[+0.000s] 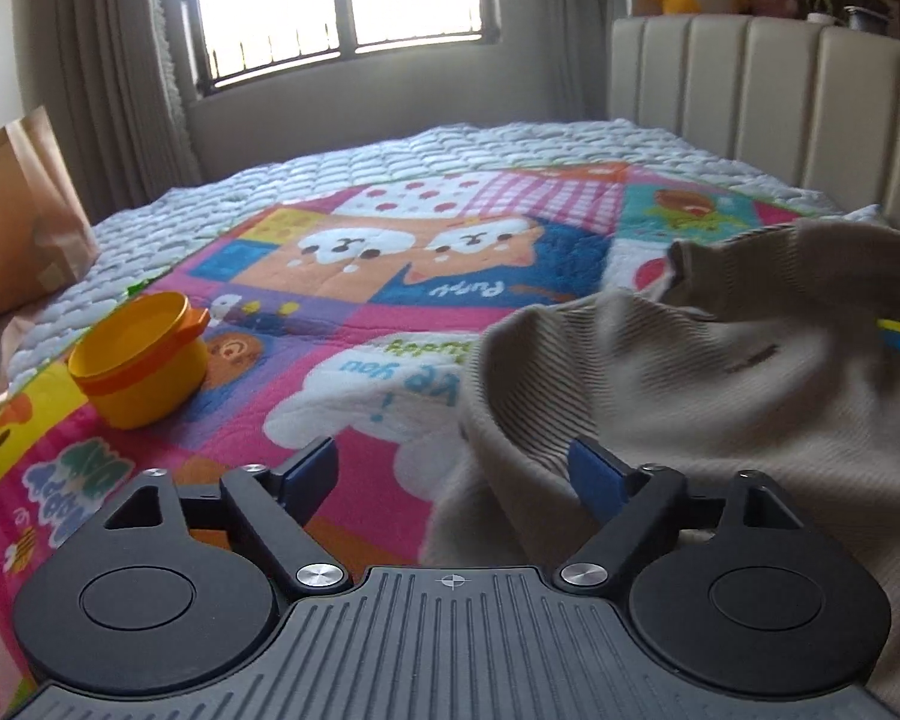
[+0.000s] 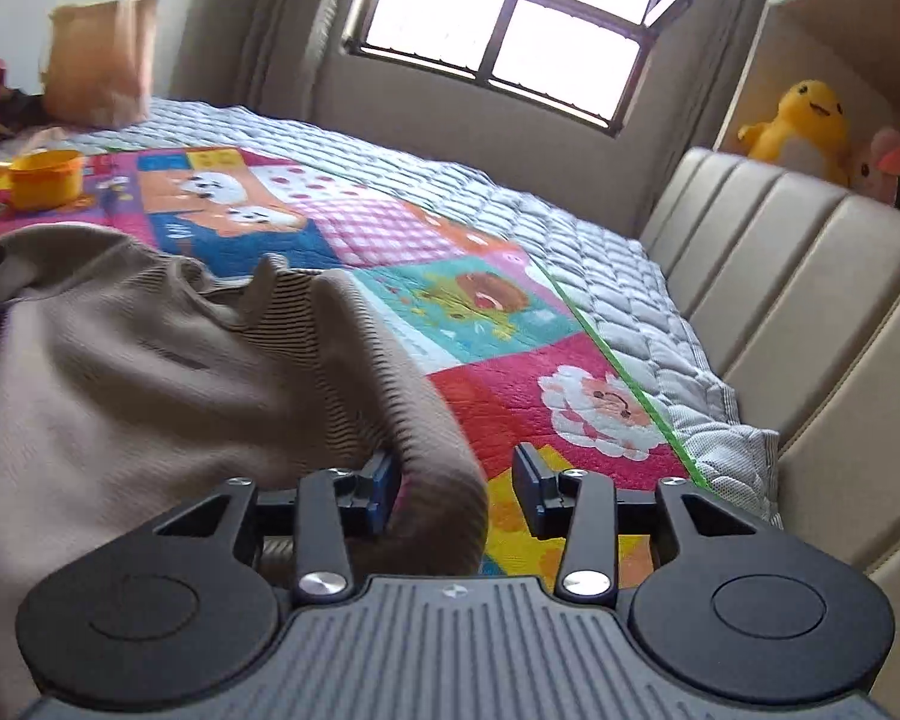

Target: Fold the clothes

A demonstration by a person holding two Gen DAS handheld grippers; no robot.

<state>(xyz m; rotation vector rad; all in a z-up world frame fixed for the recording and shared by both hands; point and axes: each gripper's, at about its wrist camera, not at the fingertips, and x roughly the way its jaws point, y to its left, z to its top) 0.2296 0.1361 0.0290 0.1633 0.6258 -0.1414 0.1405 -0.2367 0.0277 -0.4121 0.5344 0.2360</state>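
A beige ribbed garment (image 1: pixel 690 372) lies rumpled on a colourful cartoon quilt (image 1: pixel 360 312) spread over the bed. My left gripper (image 1: pixel 453 477) is open wide at the garment's left edge. A rolled hem lies between its jaws beside the right pad (image 1: pixel 594 480), and the left pad is over bare quilt. In the right wrist view the garment (image 2: pixel 150 372) fills the left half. My right gripper (image 2: pixel 456 492) is open, with a thick fold of the hem between its jaws. The fold rests against the left pad (image 2: pixel 381 492) and stands apart from the right one.
A yellow-orange plastic pot (image 1: pixel 141 360) (image 2: pixel 48 180) stands on the quilt to the left. A brown paper bag (image 1: pixel 18 228) (image 2: pixel 99 60) sits at the bed's far left. A padded beige headboard (image 1: pixel 780 96) (image 2: pixel 810 276) runs along the right, with plush toys (image 2: pixel 801 126) above it.
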